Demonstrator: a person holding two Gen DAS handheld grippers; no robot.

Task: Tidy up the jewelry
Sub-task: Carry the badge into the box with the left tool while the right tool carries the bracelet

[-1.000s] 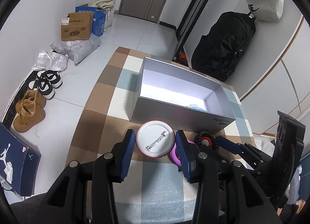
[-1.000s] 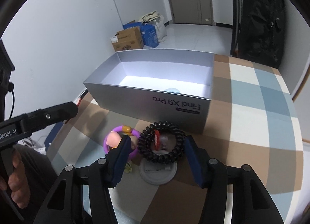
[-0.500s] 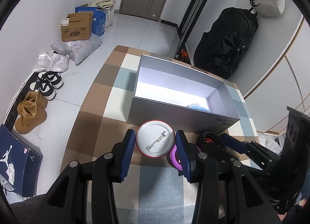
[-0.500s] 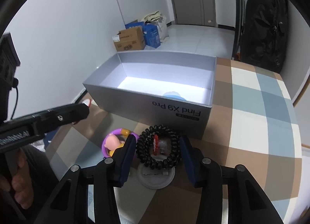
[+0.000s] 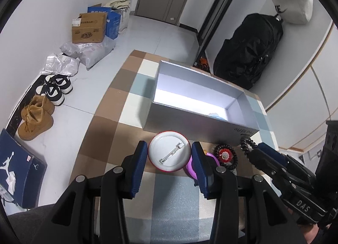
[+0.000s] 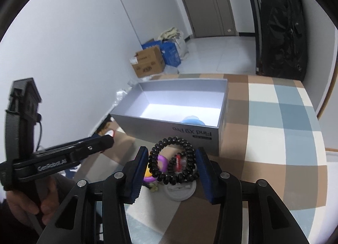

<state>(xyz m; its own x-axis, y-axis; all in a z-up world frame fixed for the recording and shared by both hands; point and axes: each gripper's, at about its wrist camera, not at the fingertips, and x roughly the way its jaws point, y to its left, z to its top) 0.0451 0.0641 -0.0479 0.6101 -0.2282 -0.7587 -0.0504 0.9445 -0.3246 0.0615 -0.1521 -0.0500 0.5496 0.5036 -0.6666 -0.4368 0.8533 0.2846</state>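
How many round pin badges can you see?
2. One badge is gripped face down in the left gripper. The other white badge lies on the table, beneath the black coil in the right gripper. More could be hidden.

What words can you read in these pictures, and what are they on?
"Find X9 Pro", upside down, on the grey box.
"GenRobot.AI" on the left gripper's arm, seen from the right wrist.
"DAS" on the right gripper's arm, seen from the left wrist.
Jumping-man logo, no words, on the blue shoebox.
Print on the cardboard box and the blue box: too blurred to read.
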